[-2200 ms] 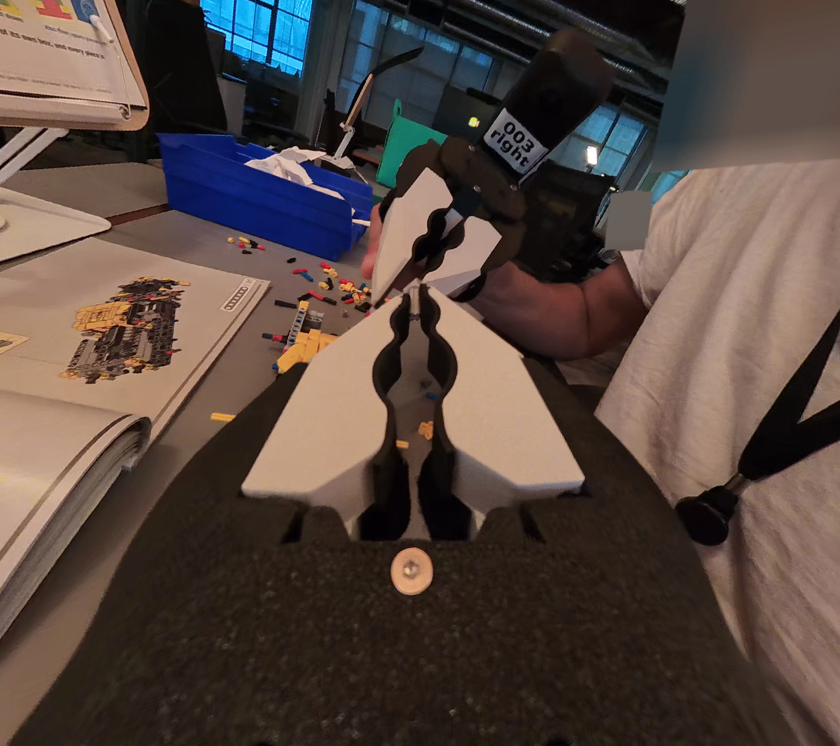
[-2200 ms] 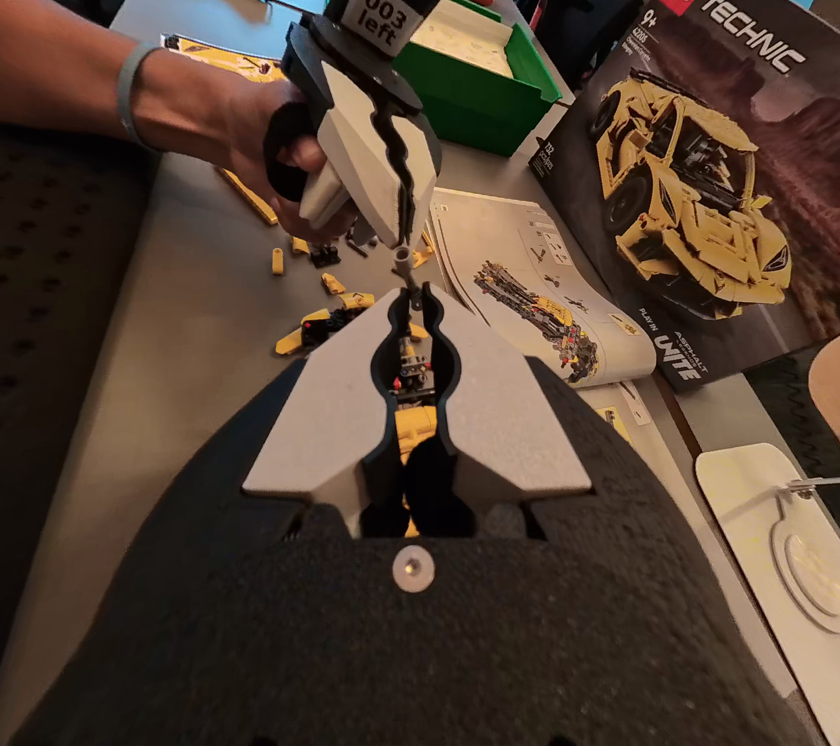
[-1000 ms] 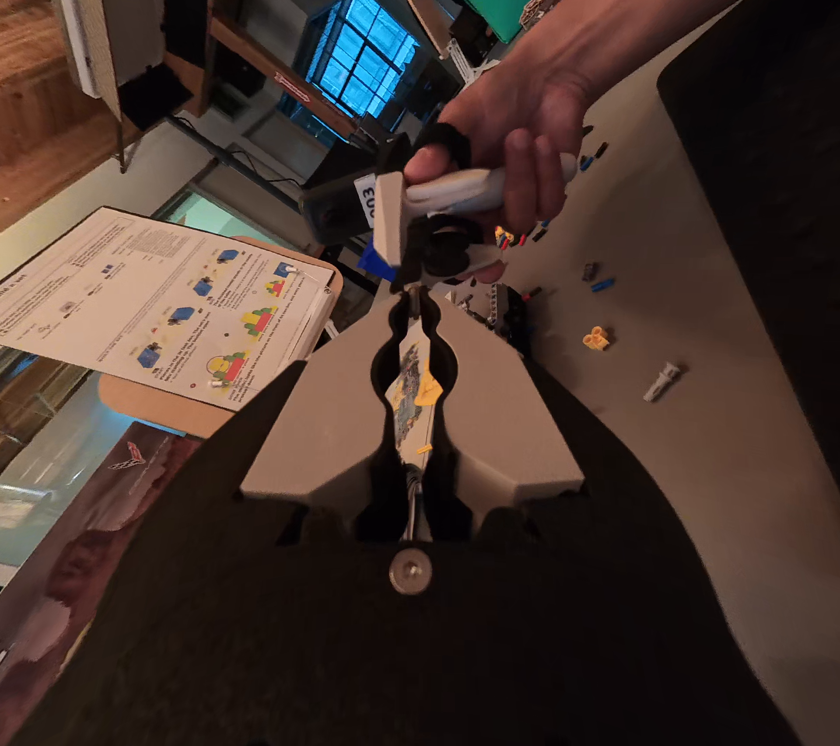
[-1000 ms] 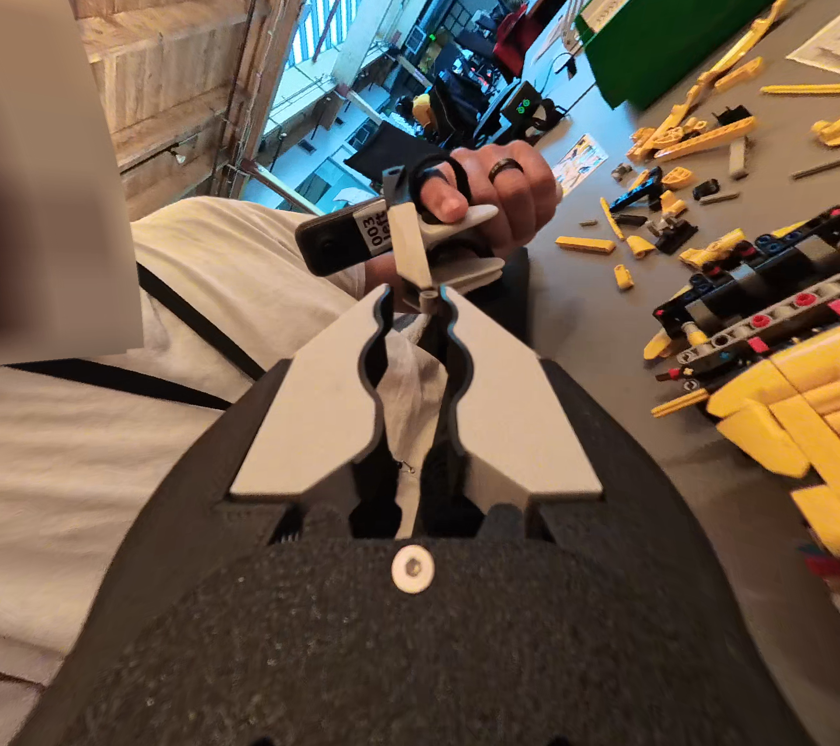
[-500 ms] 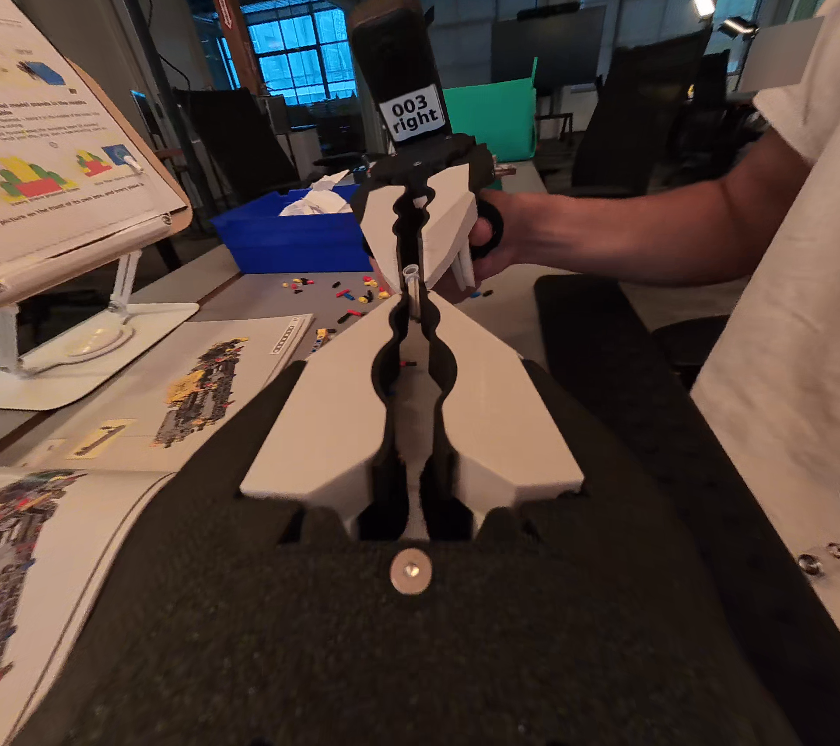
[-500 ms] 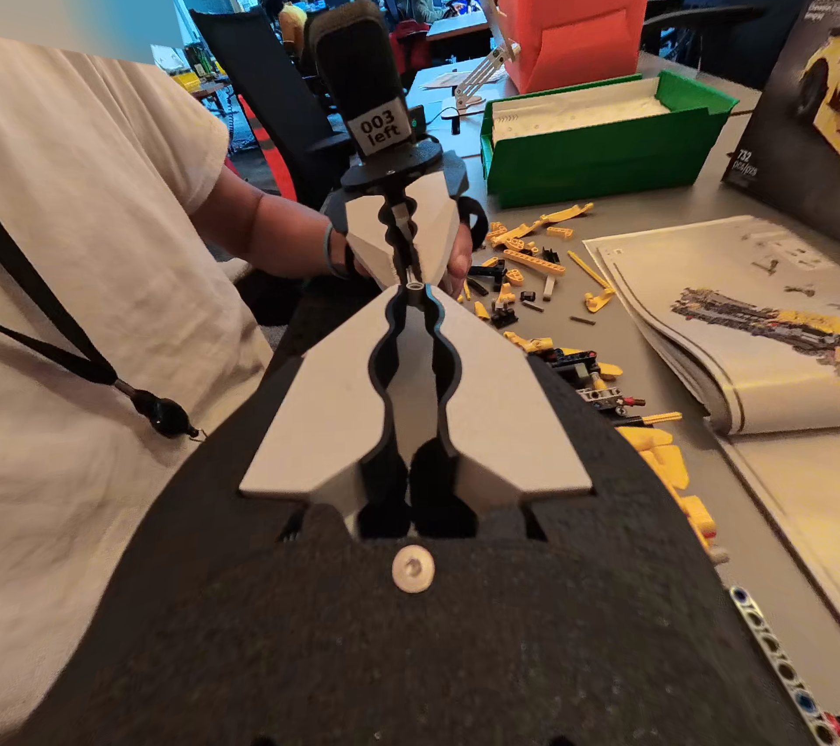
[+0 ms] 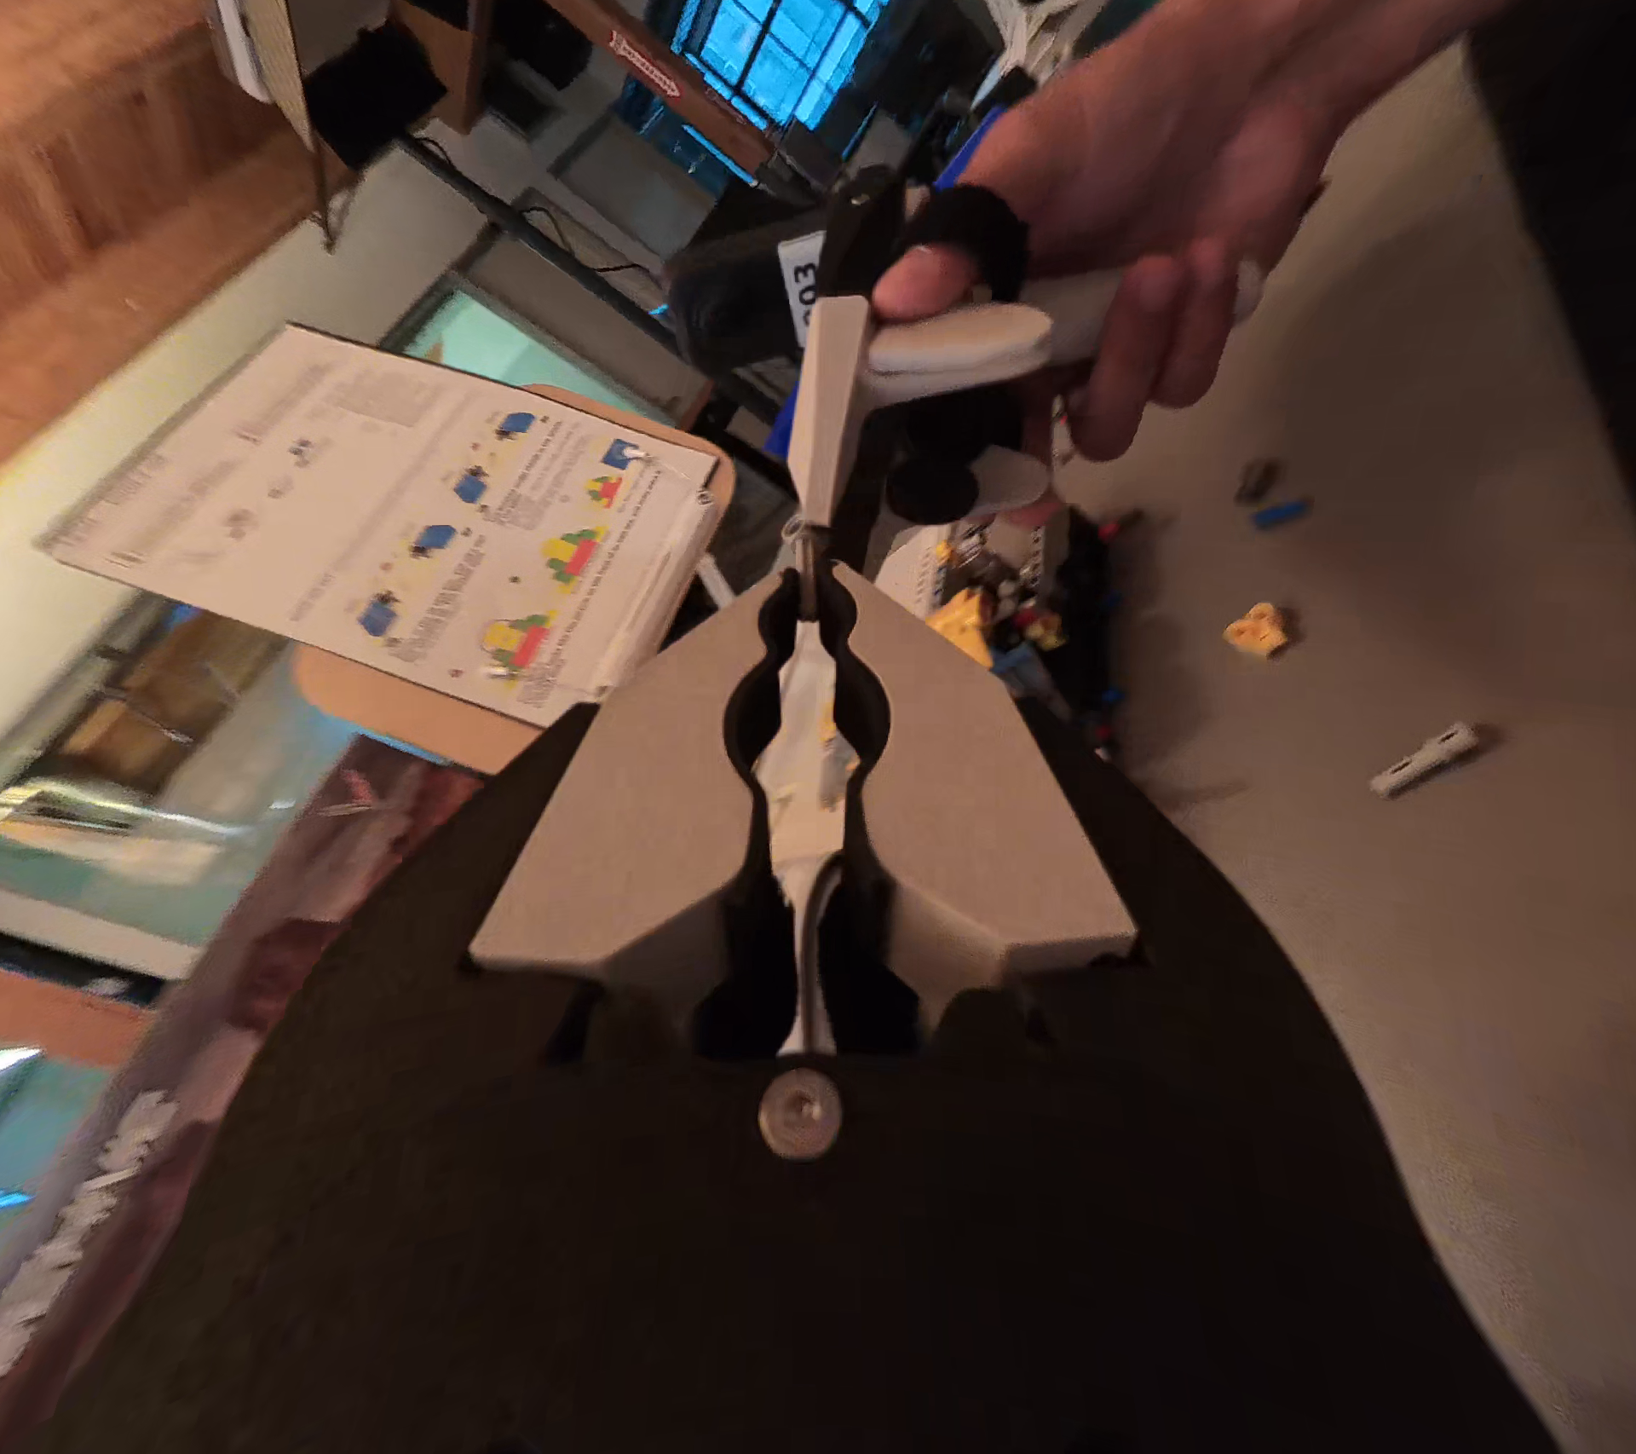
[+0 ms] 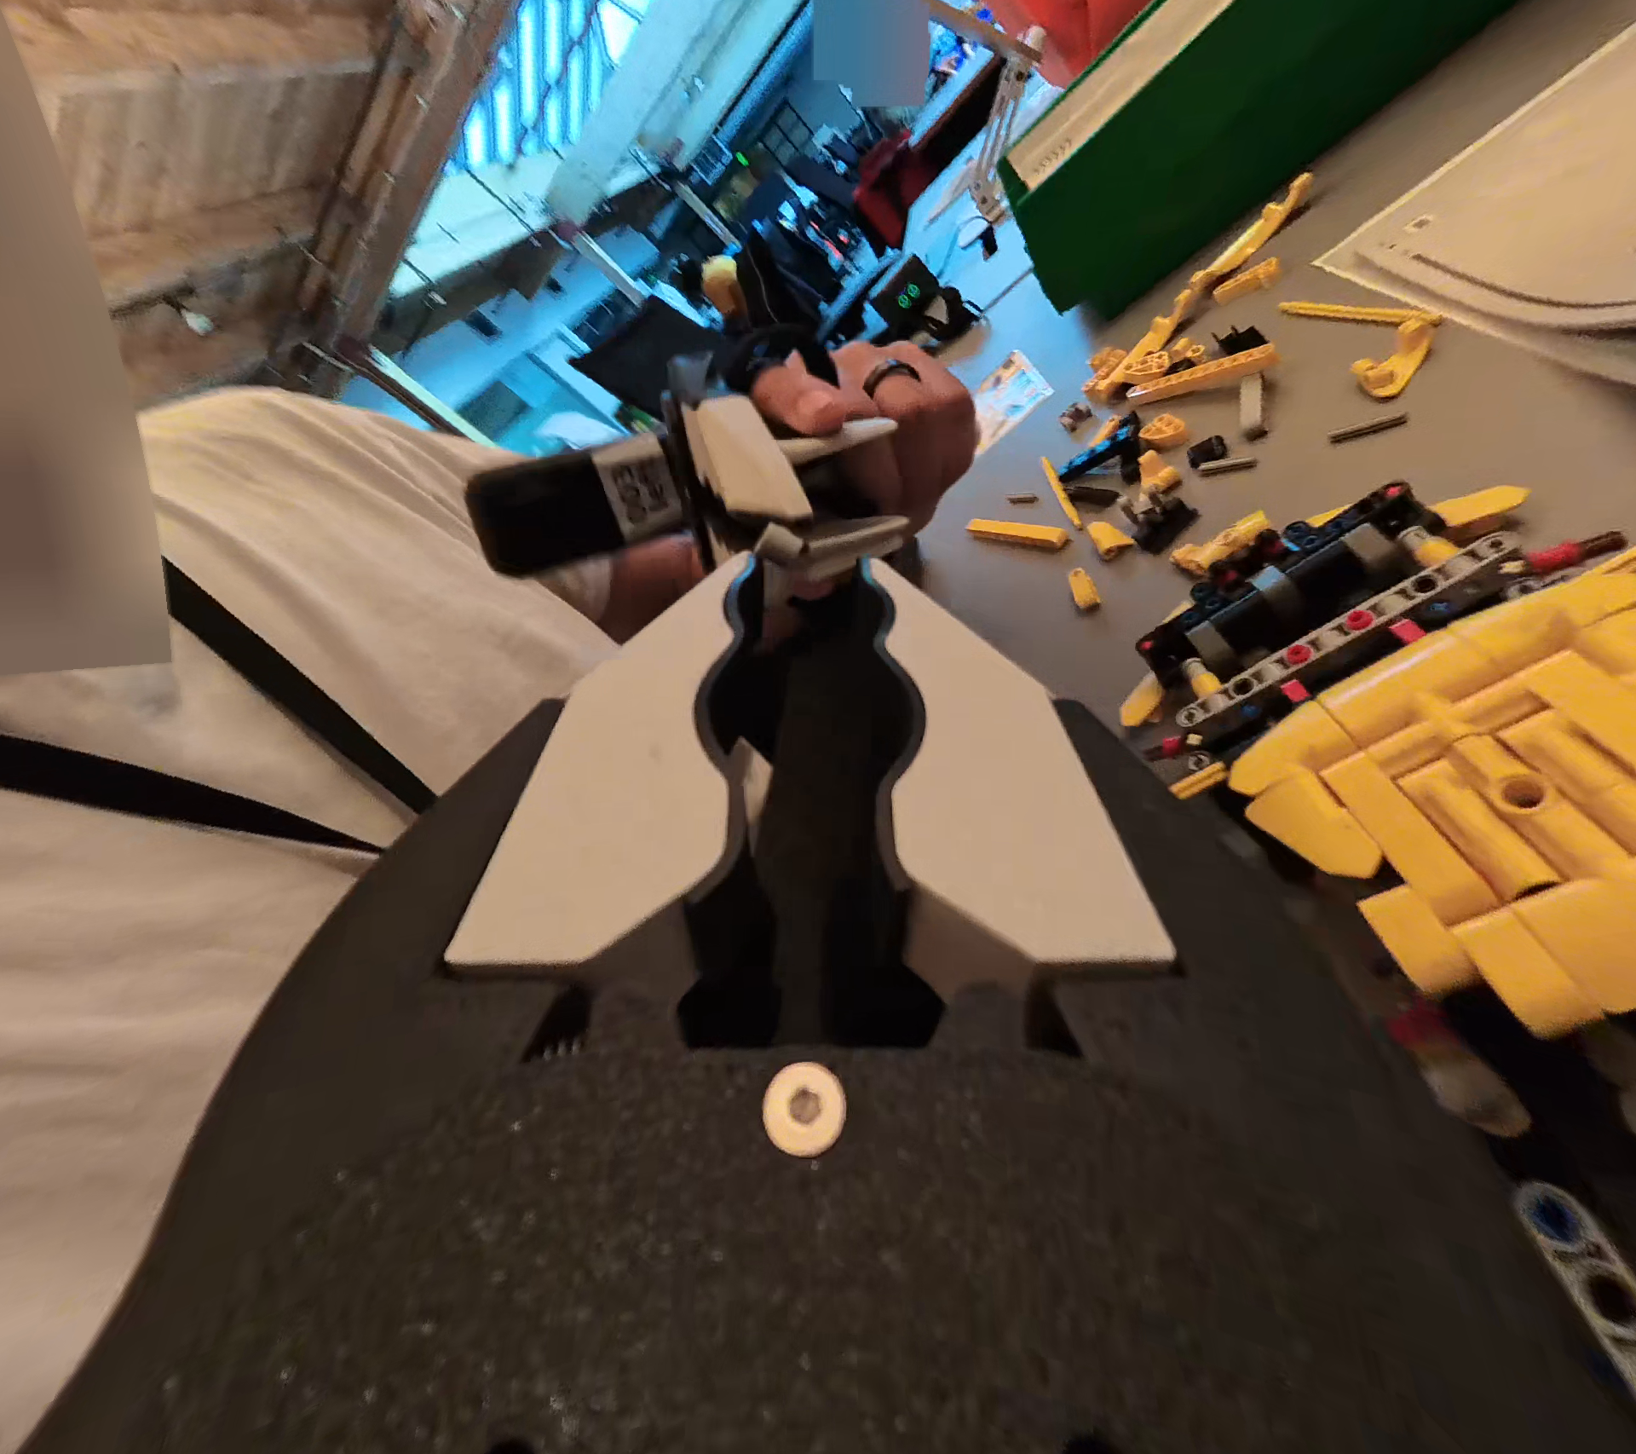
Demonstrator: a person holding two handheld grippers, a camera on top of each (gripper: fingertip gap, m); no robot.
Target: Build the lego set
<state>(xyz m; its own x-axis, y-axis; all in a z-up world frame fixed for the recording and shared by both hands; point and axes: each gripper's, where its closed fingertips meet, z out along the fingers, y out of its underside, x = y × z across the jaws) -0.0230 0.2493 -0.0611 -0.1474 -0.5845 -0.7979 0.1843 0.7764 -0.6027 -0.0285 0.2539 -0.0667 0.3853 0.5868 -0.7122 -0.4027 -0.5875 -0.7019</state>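
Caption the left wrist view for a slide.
Left gripper pinches a small grey pin tip-to-tip with the right gripper.

Both views are tipped sideways. In the left wrist view, warm wooden planking [image 7: 106, 110] fills ten o'clock, with a blue-lit gridded window [image 7: 788, 21] at twelve. In the right wrist view, pale brick wall [image 8: 221, 83] sits at ten o'clock beside bright skylight panes [image 8: 567, 12] at eleven, with dark chairs [image 8: 655, 349] near the centre. The grey tabletop [image 8: 991, 597] runs off toward three.

The right tool [image 8: 801, 570], tips slightly apart, meets the left tool [image 8: 779, 526], apparently shut, beside the yellow model [image 8: 1461, 818].
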